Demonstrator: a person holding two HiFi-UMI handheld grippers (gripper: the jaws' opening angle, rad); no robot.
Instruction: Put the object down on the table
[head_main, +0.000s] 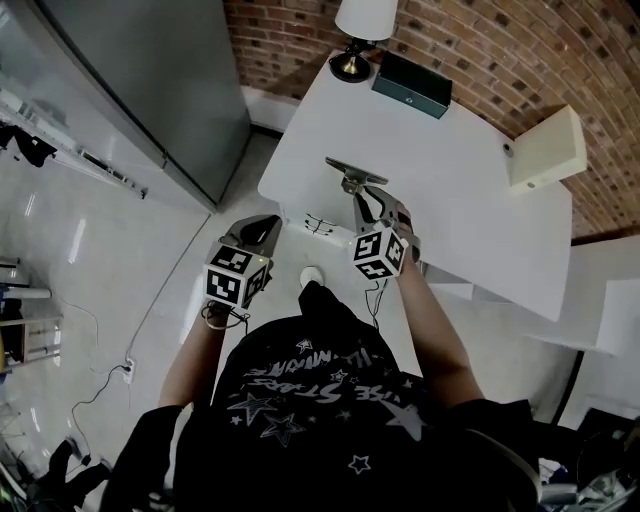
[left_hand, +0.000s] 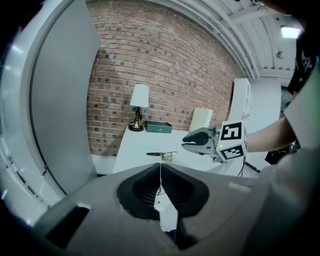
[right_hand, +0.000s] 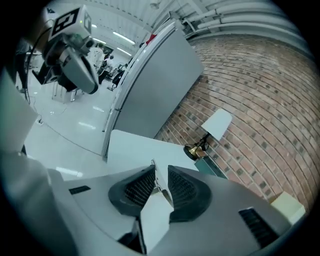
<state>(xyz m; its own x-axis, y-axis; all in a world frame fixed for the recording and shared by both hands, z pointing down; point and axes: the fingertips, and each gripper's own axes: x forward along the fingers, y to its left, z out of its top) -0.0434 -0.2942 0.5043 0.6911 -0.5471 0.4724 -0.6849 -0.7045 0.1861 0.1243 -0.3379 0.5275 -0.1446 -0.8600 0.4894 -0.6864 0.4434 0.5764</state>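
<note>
The object is a thin dark flat bar with a small brass fitting under its middle. It stands near the front edge of the white table. My right gripper is just behind it, with its jaws a narrow gap apart. In the right gripper view the bar shows edge-on in that gap, and white table shows beside it. The left gripper view shows the bar left of and below the right gripper. My left gripper hangs shut and empty off the table's left corner.
At the table's far end, against the brick wall, stand a lamp and a dark green box. A cream box sits at the right edge. A tall grey cabinet is on the left. A cable runs across the floor.
</note>
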